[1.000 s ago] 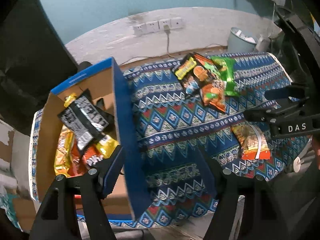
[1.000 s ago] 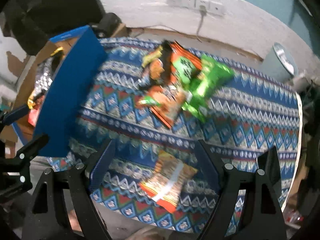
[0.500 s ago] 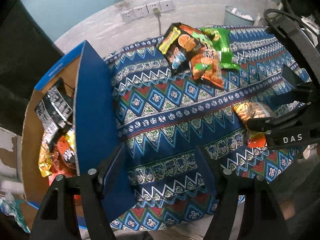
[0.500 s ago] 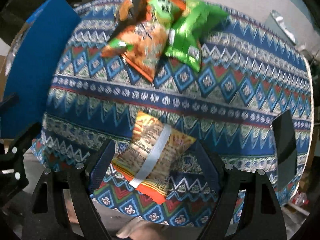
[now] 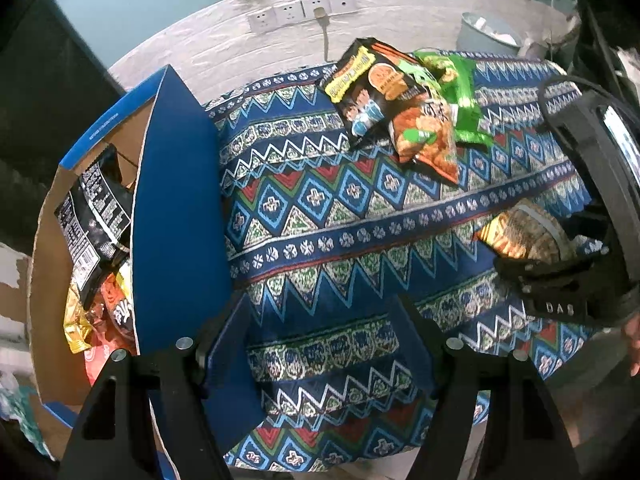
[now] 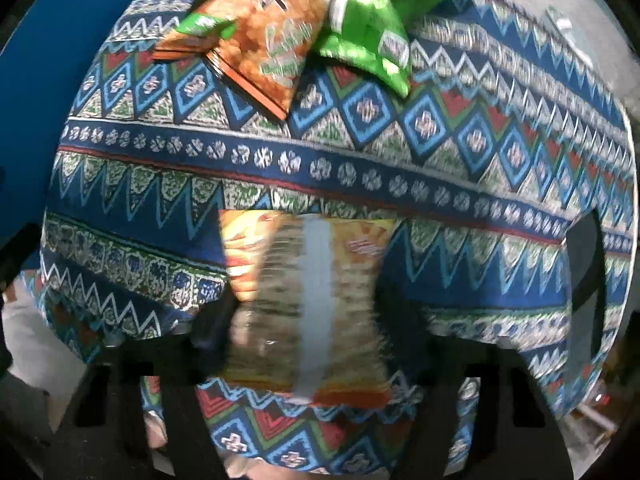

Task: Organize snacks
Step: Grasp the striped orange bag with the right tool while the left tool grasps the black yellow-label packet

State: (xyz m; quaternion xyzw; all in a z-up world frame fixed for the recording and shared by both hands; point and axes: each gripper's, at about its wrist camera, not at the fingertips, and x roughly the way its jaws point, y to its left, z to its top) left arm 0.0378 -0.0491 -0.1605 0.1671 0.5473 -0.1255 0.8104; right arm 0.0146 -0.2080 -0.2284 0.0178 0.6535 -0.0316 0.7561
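Note:
An orange-yellow snack bag [image 6: 308, 296] with a grey seam lies on the patterned cloth at the table's near edge, between the fingers of my right gripper [image 6: 304, 320], whose jaws stand wide around it; the view is blurred. The same bag [image 5: 528, 236] shows in the left wrist view under the right gripper [image 5: 560, 276]. My left gripper [image 5: 320, 332] is open and empty over the cloth, beside the blue cardboard box [image 5: 172, 216] that holds several snack bags [image 5: 94, 220]. A pile of black, orange and green bags [image 5: 404, 104] lies at the far side.
The table cloth [image 5: 320, 208] has a blue zigzag pattern. A grey bin [image 5: 488, 36] stands behind the table at the right. Wall sockets [image 5: 300, 10] with a cable are on the back wall.
My right gripper has moved down and forward until the orange-yellow bag sits between its fingers. My left gripper has shifted right, away from the box, and stays open.

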